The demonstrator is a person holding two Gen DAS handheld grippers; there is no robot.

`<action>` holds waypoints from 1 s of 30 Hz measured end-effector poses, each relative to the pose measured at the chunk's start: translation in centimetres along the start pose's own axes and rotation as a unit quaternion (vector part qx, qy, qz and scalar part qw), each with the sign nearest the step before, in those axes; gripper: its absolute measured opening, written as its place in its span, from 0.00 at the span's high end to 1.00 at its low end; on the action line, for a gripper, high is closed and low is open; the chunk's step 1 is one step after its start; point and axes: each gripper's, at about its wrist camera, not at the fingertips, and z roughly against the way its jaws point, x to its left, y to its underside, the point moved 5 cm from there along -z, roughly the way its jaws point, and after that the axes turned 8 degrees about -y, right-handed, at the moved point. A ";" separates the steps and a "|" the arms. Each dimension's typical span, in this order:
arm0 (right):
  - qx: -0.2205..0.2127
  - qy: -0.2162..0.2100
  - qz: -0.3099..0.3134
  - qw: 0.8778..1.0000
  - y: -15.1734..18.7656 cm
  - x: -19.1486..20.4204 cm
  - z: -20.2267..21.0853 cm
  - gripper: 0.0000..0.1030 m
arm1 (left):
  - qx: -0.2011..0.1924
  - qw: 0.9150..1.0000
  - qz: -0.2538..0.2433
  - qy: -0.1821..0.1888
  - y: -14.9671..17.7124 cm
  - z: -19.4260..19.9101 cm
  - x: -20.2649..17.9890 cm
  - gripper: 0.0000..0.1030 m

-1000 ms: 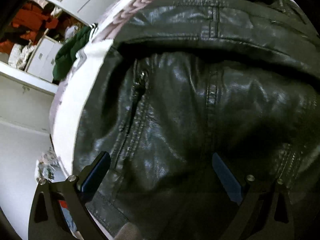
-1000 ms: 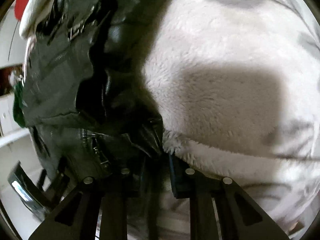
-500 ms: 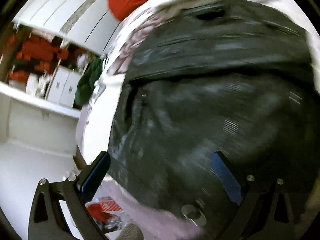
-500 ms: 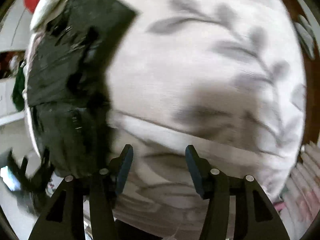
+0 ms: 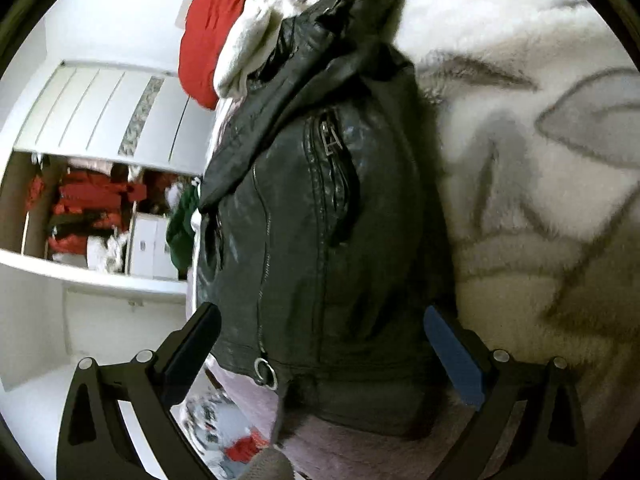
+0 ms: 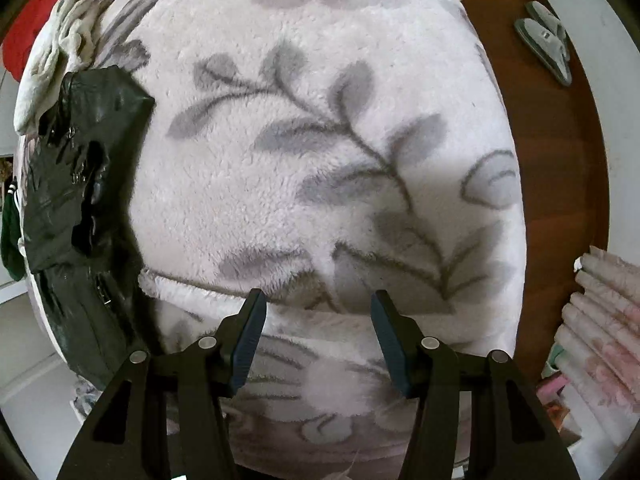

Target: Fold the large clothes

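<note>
A black leather jacket lies folded in a long bundle on a white fleece blanket with grey leaves. My left gripper is open and empty, held above the jacket's near hem. In the right wrist view the jacket lies at the far left of the blanket. My right gripper is open and empty over the bare blanket, well to the right of the jacket.
A cream garment and a red one lie past the jacket's far end. A green garment hangs off the bed edge. A wardrobe with red clothes stands left. Slippers sit on the wooden floor at right.
My right gripper let go of the jacket's edge, opened and moved right over the blanket. My left gripper pulled back from the jacket, so more of the bundle shows.
</note>
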 end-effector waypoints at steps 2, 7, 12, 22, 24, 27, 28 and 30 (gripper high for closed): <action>0.002 -0.004 0.003 1.000 -0.2 0.6 0.1 0.45 | -0.002 1.000 -0.002 0.009 0.0 1.2 0.5 0.00; 0.004 -0.002 0.015 1.000 -1.1 1.9 -0.1 0.45 | 0.019 0.999 0.004 0.050 1.0 1.5 0.3 0.00; 0.002 -0.026 0.010 1.000 -2.3 3.2 -0.8 0.45 | 0.046 0.996 0.015 0.078 0.1 -1.9 -0.6 0.00; 0.025 -0.304 0.006 0.952 -9.6 10.7 -5.1 0.35 | 0.056 0.968 0.129 0.209 -1.0 -3.5 6.0 0.89; 0.043 -0.346 0.000 0.937 -10.4 12.9 -7.0 0.33 | 0.055 0.966 0.128 0.216 -0.9 -3.3 6.3 0.90; 0.078 -0.372 -0.001 0.925 -10.5 16.1 -9.8 0.33 | 0.052 0.966 0.122 0.223 -0.9 -3.4 6.9 0.91; 0.091 -0.368 -0.001 0.925 -10.3 17.1 -10.6 0.33 | 0.052 0.964 0.122 0.229 -1.0 -3.3 7.1 0.91; 0.079 -0.359 -0.013 0.930 -10.1 18.4 -11.1 0.41 | 0.050 0.962 0.121 0.241 -1.1 -3.4 7.9 0.92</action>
